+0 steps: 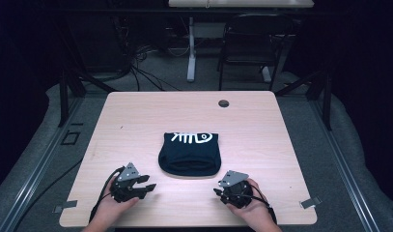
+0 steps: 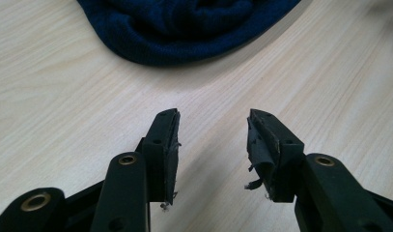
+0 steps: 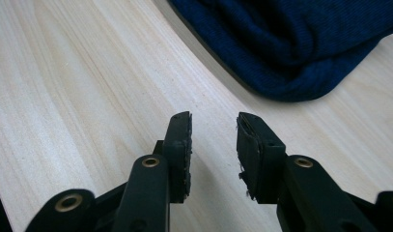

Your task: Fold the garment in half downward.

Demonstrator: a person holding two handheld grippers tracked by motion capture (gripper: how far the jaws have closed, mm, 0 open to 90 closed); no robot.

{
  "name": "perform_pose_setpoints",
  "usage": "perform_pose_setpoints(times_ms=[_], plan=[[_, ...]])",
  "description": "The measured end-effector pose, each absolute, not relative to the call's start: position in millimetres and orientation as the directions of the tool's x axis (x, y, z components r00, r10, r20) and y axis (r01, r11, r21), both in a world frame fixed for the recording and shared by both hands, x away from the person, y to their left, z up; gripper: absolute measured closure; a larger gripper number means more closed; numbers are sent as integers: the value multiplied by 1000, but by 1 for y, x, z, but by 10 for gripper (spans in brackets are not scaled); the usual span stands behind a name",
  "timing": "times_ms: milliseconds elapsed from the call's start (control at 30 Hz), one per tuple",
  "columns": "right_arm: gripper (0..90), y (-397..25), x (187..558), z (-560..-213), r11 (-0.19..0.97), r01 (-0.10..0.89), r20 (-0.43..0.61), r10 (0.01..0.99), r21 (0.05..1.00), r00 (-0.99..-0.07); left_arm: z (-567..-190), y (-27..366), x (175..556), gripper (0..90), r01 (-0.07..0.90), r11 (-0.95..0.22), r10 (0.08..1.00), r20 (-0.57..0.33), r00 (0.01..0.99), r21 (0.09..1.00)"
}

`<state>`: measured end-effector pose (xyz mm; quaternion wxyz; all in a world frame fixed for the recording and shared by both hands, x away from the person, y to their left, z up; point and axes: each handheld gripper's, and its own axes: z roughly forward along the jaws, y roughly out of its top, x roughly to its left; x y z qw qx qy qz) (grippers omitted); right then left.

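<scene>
A folded dark navy knit garment [image 1: 189,153] with a white fish-bone print lies in the middle of the light wooden table [image 1: 136,121]. My left gripper [image 1: 150,186] rests near the front edge, left of the garment, open and holding nothing. In the left gripper view the two jaws [image 2: 213,121] stand apart over bare wood, with the garment's rounded edge [image 2: 184,29] just ahead. My right gripper [image 1: 217,192] sits at the front, right of the garment, also open. Its jaws [image 3: 214,121] are empty in the right gripper view, and the garment [image 3: 300,43] lies ahead to the right.
A round cable hole [image 1: 223,103] sits near the table's far edge. Metal clips [image 1: 64,207] [image 1: 310,202] stick out at both front corners. Beyond the table stand a black chair [image 1: 254,38] and a white desk leg [image 1: 190,53], with cables on the floor.
</scene>
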<state>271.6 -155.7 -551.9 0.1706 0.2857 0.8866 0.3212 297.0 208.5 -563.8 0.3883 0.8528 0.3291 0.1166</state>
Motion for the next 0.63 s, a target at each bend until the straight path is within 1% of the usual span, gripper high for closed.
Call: perform_pose_setpoints(times_ms=[200,367,500,600,633], plan=[[649,-153,275,-559,633,399,-111,611,663,-784,-571,208,298,543,477,-497,655,-47,754,725],[635,-151,274,-563,631,386,-131,615,673,-778,-573,211,298,540,479,-502,663,-35,748,720],[610,-152,276,-566,616,401,-113,627,679,-771,-574,210,298,534,468,-518,659,-15,752,716],[573,-154,277,-568,603,405,-113,639,687,-760,-575,209,298,513,465,-517,662,-9,750,718],[573,-154,277,-568,603,405,-113,639,687,-760,-575,209,298,505,465,-517,662,-9,750,718]])
